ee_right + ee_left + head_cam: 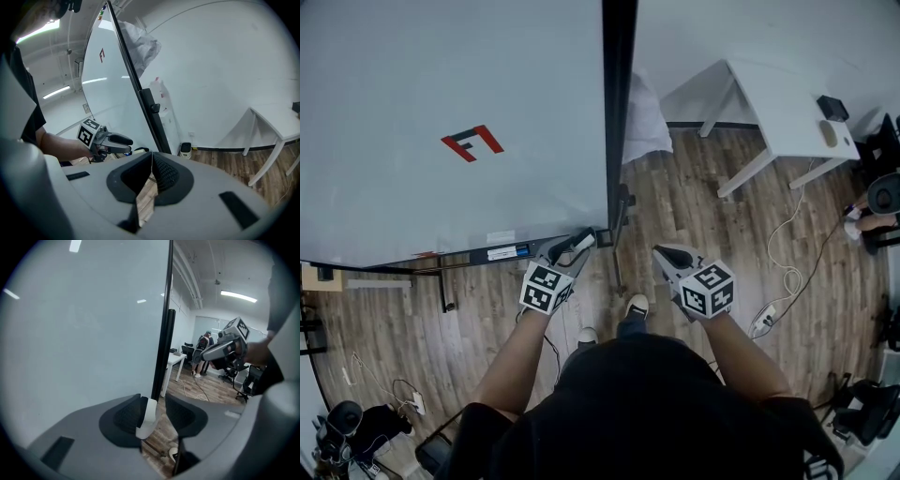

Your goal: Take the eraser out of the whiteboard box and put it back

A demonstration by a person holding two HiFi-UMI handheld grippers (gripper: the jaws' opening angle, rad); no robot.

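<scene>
The left claw stands open. A small white piece, seemingly the eraser, leans against the pad on the board's side, with clear air between it and the other pad. Just ahead of that claw's tips runs the ledge along the lower edge of the whiteboard, so there is no free room that way; whether the white piece touches the ledge I cannot tell. The right claw is closed pad on pad with nothing in it, level with the left one and a gap apart. The board fills everything on the left claw's outer side, and its black upright edge rises just ahead, in line with the gap between the two claws. Ahead of the right claw the wooden floor lies free up to a white table, with a white cable well off to its outer side. Only the head view shows the ledge and the person's shoes under the claws. The left gripper view alone shows plainly how the white piece sits, and a person standing far off by chairs. The right gripper view alone shows a small white device at the foot of the far wall.
</scene>
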